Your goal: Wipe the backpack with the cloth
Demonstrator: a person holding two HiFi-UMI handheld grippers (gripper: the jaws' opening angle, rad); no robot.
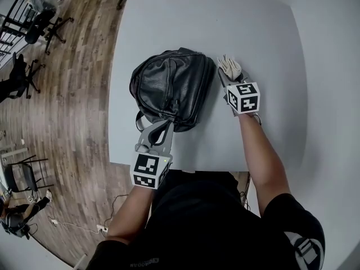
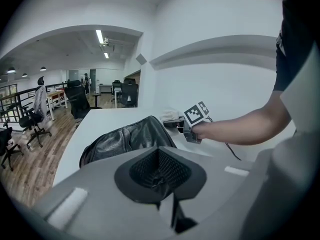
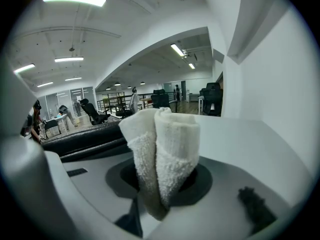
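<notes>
On my head feed the black leather backpack (image 1: 169,86) lies on its side in the middle of the pale tabletop (image 1: 259,32), its bulk tilted toward the left edge. My left gripper (image 1: 160,127) comes in from the near side at the bag's lower corner. Its jaws are pressed together, and what they nip looks like a dark mesh strap (image 2: 160,169) of the bag, though the left gripper view is too crowded for me to be sure.

My right gripper (image 1: 227,79) sits to the right of the backpack, pinching a folded white terry cloth (image 3: 162,149). The fold stands upright between the jaws (the nap shows clearly in the right gripper view). The cloth is just beside the bag's right flank. I cannot tell whether it touches the leather.

Left of the tabletop runs a wood floor (image 1: 73,94) with black office chairs (image 1: 34,30).
</notes>
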